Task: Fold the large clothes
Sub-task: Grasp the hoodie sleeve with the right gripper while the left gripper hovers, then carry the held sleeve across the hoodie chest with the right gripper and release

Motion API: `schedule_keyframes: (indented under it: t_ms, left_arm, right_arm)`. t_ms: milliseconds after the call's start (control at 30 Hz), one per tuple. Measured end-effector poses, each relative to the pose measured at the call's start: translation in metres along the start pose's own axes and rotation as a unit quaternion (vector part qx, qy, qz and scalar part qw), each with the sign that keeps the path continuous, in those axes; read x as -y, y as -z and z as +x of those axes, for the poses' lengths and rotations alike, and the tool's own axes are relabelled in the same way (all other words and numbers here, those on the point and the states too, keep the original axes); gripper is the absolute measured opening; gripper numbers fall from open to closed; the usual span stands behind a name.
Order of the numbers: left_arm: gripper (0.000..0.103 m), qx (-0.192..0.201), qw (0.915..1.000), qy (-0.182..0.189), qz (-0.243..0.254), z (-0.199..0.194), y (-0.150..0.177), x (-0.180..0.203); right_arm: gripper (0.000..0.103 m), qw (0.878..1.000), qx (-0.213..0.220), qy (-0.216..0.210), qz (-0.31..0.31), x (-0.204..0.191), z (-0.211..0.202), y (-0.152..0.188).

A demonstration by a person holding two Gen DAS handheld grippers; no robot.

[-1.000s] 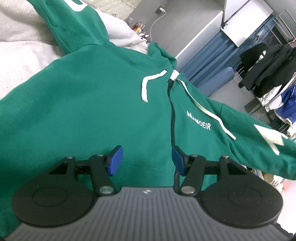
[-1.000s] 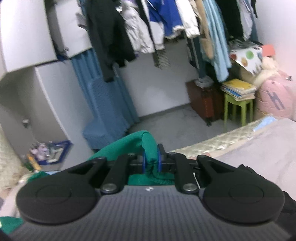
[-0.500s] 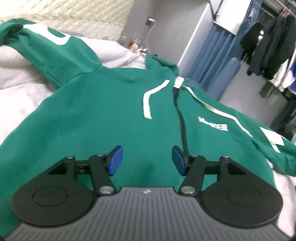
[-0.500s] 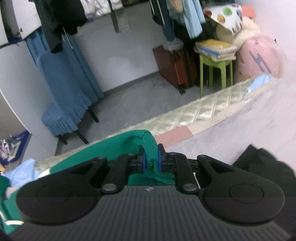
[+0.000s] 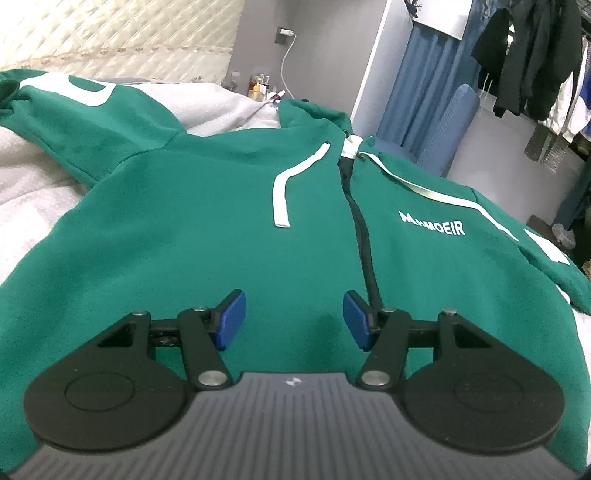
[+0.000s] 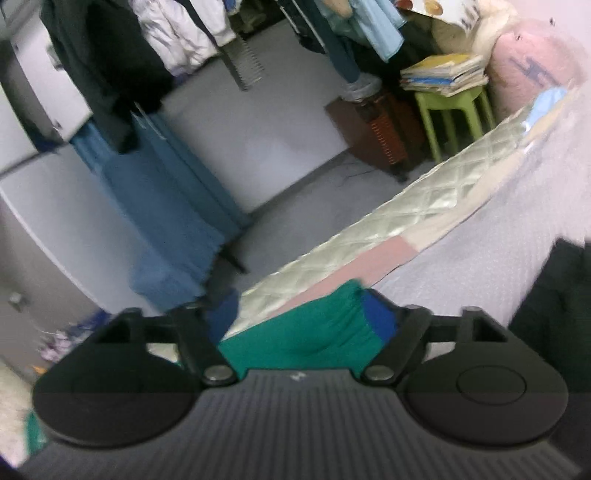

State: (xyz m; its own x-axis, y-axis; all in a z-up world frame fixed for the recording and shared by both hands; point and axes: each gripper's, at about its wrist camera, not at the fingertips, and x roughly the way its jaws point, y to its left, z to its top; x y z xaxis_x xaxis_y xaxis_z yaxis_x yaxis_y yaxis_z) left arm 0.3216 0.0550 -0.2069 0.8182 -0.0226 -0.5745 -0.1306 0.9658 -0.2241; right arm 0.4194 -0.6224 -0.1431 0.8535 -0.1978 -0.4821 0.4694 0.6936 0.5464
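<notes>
- A green zip-up hoodie point(image 5: 207, 229) lies face up and spread flat on a bed covered with a pale grey blanket point(image 5: 33, 177), the hood at the far end near the quilted headboard point(image 5: 122, 33)
- One sleeve reaches out to the far left with a large white print on it; the other sleeve point(image 5: 546, 258) trails off to the right toward the bed's edge
- A dark zip point(image 5: 360, 229) runs down the middle of the chest, with two white drawstrings point(image 5: 284, 192) lying loose on either side
- The cloth looks thick, soft and limp, light to lift but bulky; it will likely sag and drag, so it seems best taken by a hem, cuff or shoulder seam, pinching a firm fold of fabric
- The loose cords and the zip may shift or bunch when a side is turned over
- The left gripper point(image 5: 293, 319) hangs just above the lower chest, its blue fingers spread partway with nothing between them, touching no cloth that I can see
- The right gripper point(image 6: 301, 321) sits at the bed's right edge, its jaws opening; a bunched green piece of the hoodie, probably a sleeve end, lies between the blue fingers point(image 6: 380, 319)
- The pads no longer look to press on it, though that view is blurred
- A dark garment point(image 6: 554, 302) lies on the bed to the near right
</notes>
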Motion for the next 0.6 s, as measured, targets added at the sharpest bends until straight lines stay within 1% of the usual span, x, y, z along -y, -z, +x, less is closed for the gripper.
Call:
schedule_keyframes:
  t_ms: [100, 200, 267, 333, 367, 400, 433, 467, 533, 600]
  left_arm:
    - [0.064, 0.001, 1.0000, 0.004, -0.007, -0.005, 0.002, -0.003]
    - [0.064, 0.001, 0.9999, 0.006, -0.015, -0.013, 0.003, -0.007]
    - [0.064, 0.003, 0.9998, 0.007, -0.021, -0.018, 0.005, -0.009]
    - [0.064, 0.002, 0.9996, 0.008, -0.029, -0.024, 0.008, -0.012]
    - [0.064, 0.000, 0.9994, 0.009, -0.032, -0.026, 0.009, -0.013]
    - [0.064, -0.001, 0.9994, 0.009, -0.033, -0.027, 0.011, -0.015]
    - [0.064, -0.001, 0.9995, 0.007, -0.032, -0.028, 0.012, -0.015]
    - [0.064, -0.002, 0.9995, 0.005, -0.031, -0.029, 0.013, -0.016]
    - [0.064, -0.004, 0.9995, 0.004, -0.032, -0.028, 0.013, -0.016]
    - [0.064, -0.005, 0.9995, 0.002, -0.030, -0.025, 0.014, -0.014]
  right_arm:
    - [0.078, 0.999, -0.024, -0.032, 0.005, -0.006, -0.023, 0.019]
    - [0.079, 0.996, -0.061, -0.061, 0.032, -0.010, -0.035, 0.047]
    - [0.080, 0.991, -0.086, -0.080, 0.062, -0.010, -0.035, 0.068]
    - [0.081, 0.984, -0.122, -0.094, 0.095, -0.010, -0.025, 0.093]
    - [0.080, 0.982, -0.128, -0.094, 0.105, -0.009, -0.020, 0.102]
    - [0.080, 0.981, -0.127, -0.093, 0.112, -0.008, -0.015, 0.111]
    - [0.080, 0.983, -0.115, -0.091, 0.111, -0.007, -0.011, 0.118]
    - [0.079, 0.985, -0.093, -0.098, 0.105, -0.007, -0.007, 0.121]
    - [0.078, 0.987, -0.058, -0.111, 0.102, -0.006, 0.001, 0.118]
    - [0.078, 0.986, -0.026, -0.114, 0.115, -0.003, 0.011, 0.112]
